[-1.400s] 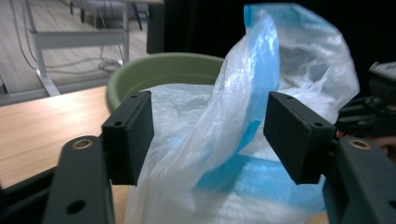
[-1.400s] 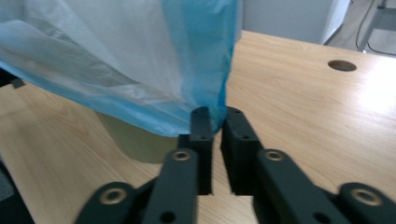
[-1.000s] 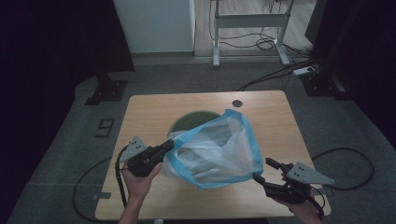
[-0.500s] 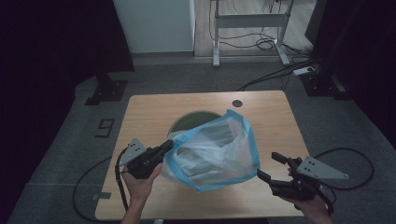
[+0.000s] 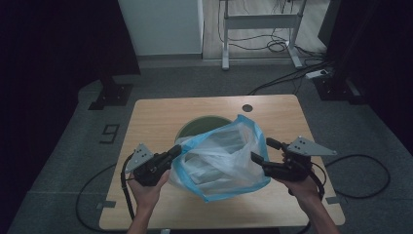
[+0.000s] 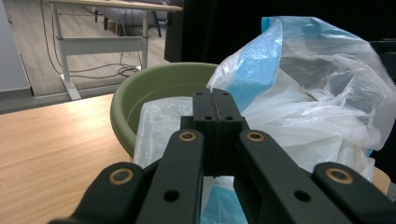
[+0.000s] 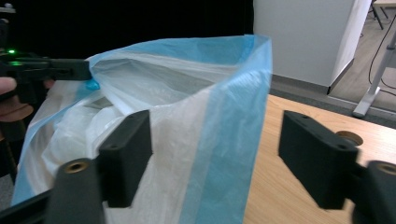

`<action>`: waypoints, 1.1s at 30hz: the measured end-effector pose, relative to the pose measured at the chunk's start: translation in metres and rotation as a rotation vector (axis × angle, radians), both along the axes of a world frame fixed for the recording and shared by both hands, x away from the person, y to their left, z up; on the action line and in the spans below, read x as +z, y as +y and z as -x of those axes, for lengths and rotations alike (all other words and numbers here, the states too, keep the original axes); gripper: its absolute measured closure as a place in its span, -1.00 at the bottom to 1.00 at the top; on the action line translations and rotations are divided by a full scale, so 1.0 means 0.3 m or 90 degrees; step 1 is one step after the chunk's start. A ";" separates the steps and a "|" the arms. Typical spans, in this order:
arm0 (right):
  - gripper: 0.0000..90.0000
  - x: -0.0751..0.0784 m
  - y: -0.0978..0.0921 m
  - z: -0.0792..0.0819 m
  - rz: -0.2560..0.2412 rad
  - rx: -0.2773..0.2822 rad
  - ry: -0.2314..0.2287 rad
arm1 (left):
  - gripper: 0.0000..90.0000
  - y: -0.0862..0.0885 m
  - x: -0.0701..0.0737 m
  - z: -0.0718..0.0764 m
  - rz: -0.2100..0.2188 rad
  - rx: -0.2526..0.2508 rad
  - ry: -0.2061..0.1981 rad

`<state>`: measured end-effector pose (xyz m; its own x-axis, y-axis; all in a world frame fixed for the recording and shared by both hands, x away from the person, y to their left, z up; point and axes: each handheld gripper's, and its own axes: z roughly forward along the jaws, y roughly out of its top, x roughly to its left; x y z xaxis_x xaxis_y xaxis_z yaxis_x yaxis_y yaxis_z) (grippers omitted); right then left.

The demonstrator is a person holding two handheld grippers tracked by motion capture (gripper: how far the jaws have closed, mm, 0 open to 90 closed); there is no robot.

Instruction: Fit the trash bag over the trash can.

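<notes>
A blue-and-clear plastic bag [image 5: 221, 161] stands puffed up in the middle of the wooden desk [image 5: 151, 114], its open mouth tipped up and toward the right. It sits over the near side of a green basin [image 5: 195, 126], whose far rim shows behind the bag; in the left gripper view the basin [image 6: 154, 91] holds white plastic inside, just behind the jaws.

The left gripper [image 5: 174, 152] comes in from the bag's left side with its jaws pressed flat together on the bag's edge. Seen from the right gripper view, that same left gripper [image 7: 86, 70] pinches the blue rim of the bag [image 7: 196, 116] at its far corner. The person's left hand [image 5: 146, 187] holds it low, near the front edge of the desk.

The right gripper [image 5: 258, 155] is at the bag's right side, jaws spread wide. In its own view the blue border of the bag hangs in the gap between the two jaws, with the left jaw against the plastic and the right jaw apart from it, over bare desk. The right hand [image 5: 302, 187] grips it from below. A small round hole [image 5: 247, 107] in the desk lies beyond the bag.
</notes>
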<state>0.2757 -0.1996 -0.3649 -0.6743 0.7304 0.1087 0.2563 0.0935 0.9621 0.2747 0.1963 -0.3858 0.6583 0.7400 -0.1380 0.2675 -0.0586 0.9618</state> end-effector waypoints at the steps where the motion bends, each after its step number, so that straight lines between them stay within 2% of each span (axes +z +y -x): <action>1: -0.22 -0.002 0.006 -0.008 0.002 0.000 0.002 | 1.00 0.002 0.001 0.001 0.002 0.001 -0.001; 3: 0.16 -0.009 0.013 -0.021 0.002 0.006 0.008 | 1.00 0.006 0.001 0.002 0.004 0.004 -0.005; 6: 0.56 -0.023 0.020 -0.034 0.011 0.011 0.017 | 1.00 0.009 0.002 0.005 0.007 0.006 -0.009; 11: 0.94 -0.037 0.027 -0.033 0.024 0.012 0.006 | 1.00 0.013 0.002 0.008 0.010 0.010 -0.014; 16: 0.97 -0.031 0.026 -0.028 0.046 -0.004 -0.020 | 1.00 0.019 0.009 0.005 0.016 0.020 -0.022; 20: 0.97 -0.023 0.015 -0.044 0.062 -0.029 -0.033 | 1.00 0.036 0.021 -0.021 0.023 0.032 -0.020; 25: 0.97 -0.027 -0.004 -0.101 0.067 -0.066 -0.025 | 1.00 0.072 0.027 -0.073 0.038 0.046 -0.006; 28: 0.97 -0.026 -0.007 -0.140 0.072 -0.080 -0.022 | 1.00 0.100 0.025 -0.115 0.048 0.052 0.011; 33: 0.97 -0.036 0.003 -0.237 0.072 -0.100 -0.009 | 1.00 0.129 0.004 -0.203 0.049 0.062 0.041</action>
<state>0.3467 -0.1986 -0.3757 -0.5523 0.8335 0.0113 0.2634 0.1616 0.9510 0.3356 0.2350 -0.3847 0.5725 0.7853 -0.2358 0.3290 0.0434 0.9433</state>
